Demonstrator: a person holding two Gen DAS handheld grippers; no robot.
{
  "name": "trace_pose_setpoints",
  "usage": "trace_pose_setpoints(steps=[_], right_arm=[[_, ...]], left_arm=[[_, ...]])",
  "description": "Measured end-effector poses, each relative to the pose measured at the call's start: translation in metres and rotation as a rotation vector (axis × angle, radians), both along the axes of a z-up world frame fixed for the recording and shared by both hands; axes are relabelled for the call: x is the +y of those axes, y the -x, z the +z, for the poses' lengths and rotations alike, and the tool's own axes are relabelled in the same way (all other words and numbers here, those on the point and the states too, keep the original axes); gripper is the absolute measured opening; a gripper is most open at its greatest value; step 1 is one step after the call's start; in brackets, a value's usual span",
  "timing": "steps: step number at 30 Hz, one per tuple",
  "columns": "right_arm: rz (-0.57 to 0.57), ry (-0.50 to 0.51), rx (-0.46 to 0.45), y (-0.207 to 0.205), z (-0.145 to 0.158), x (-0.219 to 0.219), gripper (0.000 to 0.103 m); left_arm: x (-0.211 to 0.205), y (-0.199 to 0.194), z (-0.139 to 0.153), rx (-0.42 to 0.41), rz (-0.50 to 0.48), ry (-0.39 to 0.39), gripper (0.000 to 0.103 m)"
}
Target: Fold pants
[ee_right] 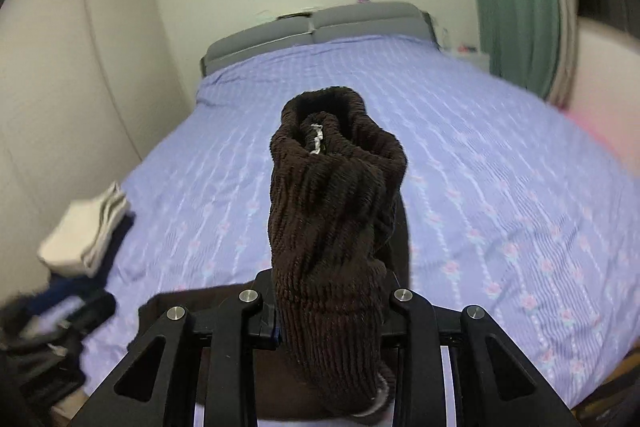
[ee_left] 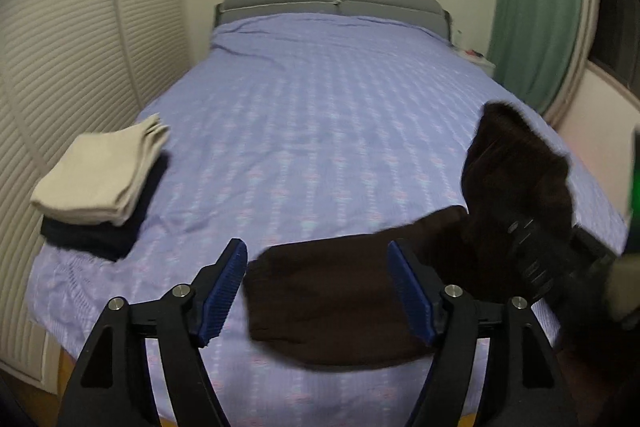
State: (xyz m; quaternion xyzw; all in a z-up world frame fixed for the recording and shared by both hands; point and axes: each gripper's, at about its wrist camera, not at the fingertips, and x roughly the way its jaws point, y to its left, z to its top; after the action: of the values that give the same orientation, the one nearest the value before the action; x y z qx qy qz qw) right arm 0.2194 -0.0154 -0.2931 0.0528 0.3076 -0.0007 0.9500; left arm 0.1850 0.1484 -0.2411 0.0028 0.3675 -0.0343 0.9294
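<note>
Brown corduroy pants (ee_left: 332, 303) spread crosswise on bed (ee_left: 320, 115), long axis left to right, just ahead of released left claw (ee_left: 316, 287). Right claw (ee_right: 328, 319) clenched on bunched waistband end, lifted. Left wrist view alone showing flat portion; folded stack (ee_left: 100, 179) well apart leftward.

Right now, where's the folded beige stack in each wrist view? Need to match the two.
Left wrist: the beige stack sits at mid-left, on a dark folded garment near the bed's left edge.
Right wrist: the beige stack is at lower left, blurred, again near the bed's left edge.
Shared landmark: the grey headboard at the far end of the bed.
</note>
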Motion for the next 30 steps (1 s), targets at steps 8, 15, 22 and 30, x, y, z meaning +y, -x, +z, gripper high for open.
trace_pose_setpoints(steps=[8, 15, 22, 30], right_arm=[[0.191, 0.200, 0.005, 0.005, -0.034, 0.132, 0.031], [0.357, 0.396, 0.091, 0.008, -0.099, 0.192, 0.033], [0.403, 0.694, 0.064, 0.039, -0.122, 0.226, 0.047], [0.432, 0.806, 0.046, 0.062, -0.106, 0.238, 0.056]], left_arm=[[0.087, 0.019, -0.013, -0.010, 0.087, -0.014, 0.073], [0.142, 0.025, -0.048, 0.050, 0.196, 0.037, 0.073], [0.160, 0.036, -0.054, 0.058, 0.239, 0.069, 0.073], [0.174, 0.035, -0.043, 0.041, 0.262, 0.073, 0.073]])
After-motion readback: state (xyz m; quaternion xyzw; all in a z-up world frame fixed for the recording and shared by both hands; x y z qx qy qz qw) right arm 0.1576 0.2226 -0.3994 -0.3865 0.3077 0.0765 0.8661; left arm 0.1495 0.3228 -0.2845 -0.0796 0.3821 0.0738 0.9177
